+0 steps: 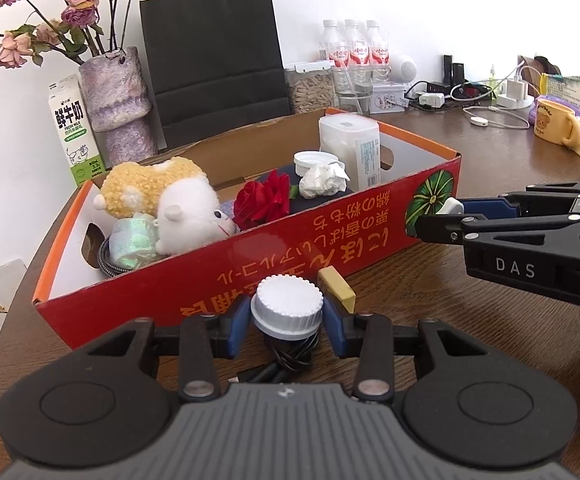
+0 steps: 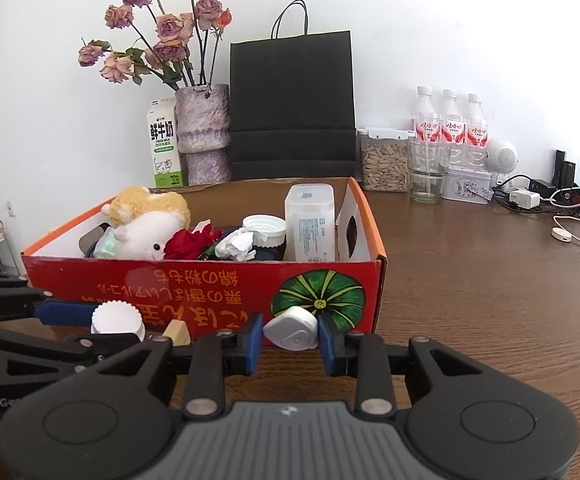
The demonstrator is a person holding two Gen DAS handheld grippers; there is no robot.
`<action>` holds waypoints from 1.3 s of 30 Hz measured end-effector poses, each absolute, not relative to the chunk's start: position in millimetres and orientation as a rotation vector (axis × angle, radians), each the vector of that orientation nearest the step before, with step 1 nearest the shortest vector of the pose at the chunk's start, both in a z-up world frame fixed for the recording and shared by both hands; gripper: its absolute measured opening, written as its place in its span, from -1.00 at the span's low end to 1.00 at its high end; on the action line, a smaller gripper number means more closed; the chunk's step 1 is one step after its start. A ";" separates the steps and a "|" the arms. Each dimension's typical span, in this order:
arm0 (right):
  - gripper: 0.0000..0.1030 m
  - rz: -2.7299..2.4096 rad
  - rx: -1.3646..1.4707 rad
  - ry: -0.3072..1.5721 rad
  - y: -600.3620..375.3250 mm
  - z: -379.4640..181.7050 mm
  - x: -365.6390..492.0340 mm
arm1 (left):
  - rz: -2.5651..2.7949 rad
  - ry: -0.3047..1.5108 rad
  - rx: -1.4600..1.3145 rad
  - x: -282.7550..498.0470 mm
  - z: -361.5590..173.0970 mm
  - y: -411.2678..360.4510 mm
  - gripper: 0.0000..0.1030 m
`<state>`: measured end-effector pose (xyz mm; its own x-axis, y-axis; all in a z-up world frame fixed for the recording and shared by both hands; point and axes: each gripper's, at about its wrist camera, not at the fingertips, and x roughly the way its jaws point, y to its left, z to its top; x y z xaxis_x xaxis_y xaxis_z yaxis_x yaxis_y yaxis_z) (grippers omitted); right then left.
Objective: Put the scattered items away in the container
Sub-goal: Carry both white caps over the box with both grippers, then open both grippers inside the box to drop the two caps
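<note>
The red cardboard box (image 1: 226,276) stands on the brown table and holds plush toys (image 1: 170,208), a red rose (image 1: 264,200), crumpled tissue and a white canister (image 1: 349,148). In front of it, my left gripper (image 1: 286,320) is shut on a dark bottle by its white ribbed cap (image 1: 286,300); the blue pads press both sides. My right gripper (image 2: 291,336) is shut on a small white rounded plastic piece (image 2: 290,330), close to the box's pumpkin picture. In the left wrist view the right gripper (image 1: 441,216) comes in from the right. A yellow block (image 1: 337,288) lies by the box wall.
Behind the box stand a black paper bag (image 2: 291,108), a vase of dried roses (image 2: 204,132), a milk carton (image 2: 164,144), water bottles (image 2: 449,124), a seed jar and a glass. Cables and chargers (image 2: 537,200) and a yellow mug (image 1: 557,124) lie at far right. Black cables lie under the left gripper.
</note>
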<state>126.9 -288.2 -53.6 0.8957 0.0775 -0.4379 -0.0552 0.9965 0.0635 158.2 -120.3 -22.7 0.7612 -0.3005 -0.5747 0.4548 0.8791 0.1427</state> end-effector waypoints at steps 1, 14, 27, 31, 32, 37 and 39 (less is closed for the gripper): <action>-0.45 0.075 0.044 0.447 -287.1 -51.8 125.9 | -0.413 0.566 0.276 156.9 -21.2 -118.6 -0.22; -0.45 0.106 0.012 0.301 -266.7 4.1 139.6 | -0.301 0.396 0.071 156.9 29.5 -88.7 -0.22; -0.45 0.052 0.037 0.344 -252.9 -17.3 213.8 | -0.081 0.300 -0.077 226.2 12.6 -72.5 -0.21; -0.41 0.039 0.034 0.353 -253.2 -22.8 218.6 | -0.093 0.349 -0.046 236.6 3.2 -74.0 -0.20; -0.31 0.035 0.033 0.353 -253.0 -23.7 218.2 | -0.088 0.343 -0.040 235.5 2.7 -74.3 -0.07; 0.83 0.002 0.036 0.260 -255.5 -21.7 198.6 | -0.037 0.232 -0.023 218.4 4.1 -75.8 1.00; 0.93 0.000 0.042 0.240 -256.4 -21.3 191.5 | -0.030 0.228 -0.025 216.1 4.1 -75.9 1.00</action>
